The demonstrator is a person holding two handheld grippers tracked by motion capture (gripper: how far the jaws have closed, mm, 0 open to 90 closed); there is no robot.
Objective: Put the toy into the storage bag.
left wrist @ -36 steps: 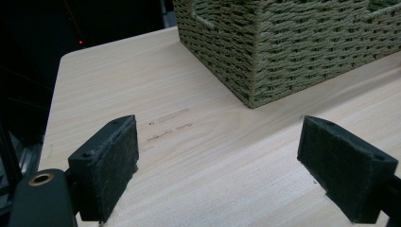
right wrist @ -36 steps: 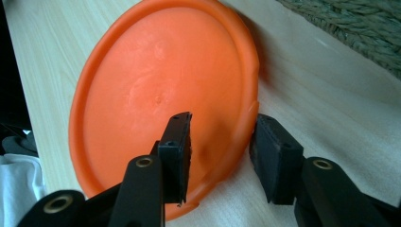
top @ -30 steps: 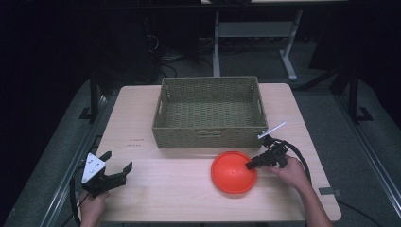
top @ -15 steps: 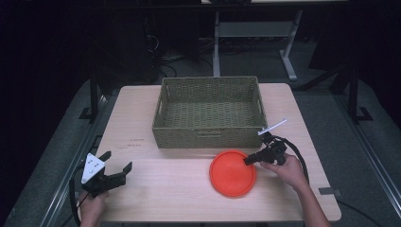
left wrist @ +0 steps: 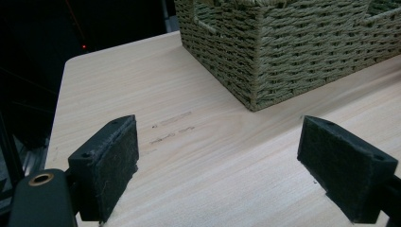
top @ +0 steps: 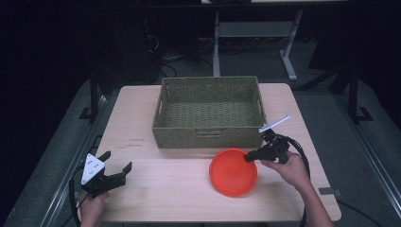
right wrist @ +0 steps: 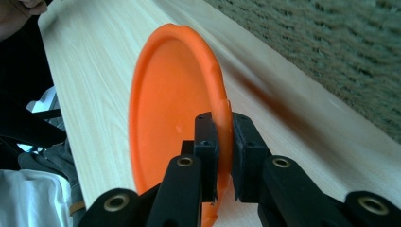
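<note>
Right gripper [top: 249, 157] jaws clamp the round orange plastic plate's [top: 232, 171] right rim; left gripper [top: 116, 165] jaws stand apart over the surface [top: 165, 189].

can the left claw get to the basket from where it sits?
Probably yes. The left claw rests open near the table's front left corner, and bare tabletop lies between it and the basket. The orange plate, pinched at its rim by the right claw, sits off that path.

basket [left wrist: 293, 42] cut off at top edge, plate [right wrist: 175, 123] rim partly behind jaws
</note>
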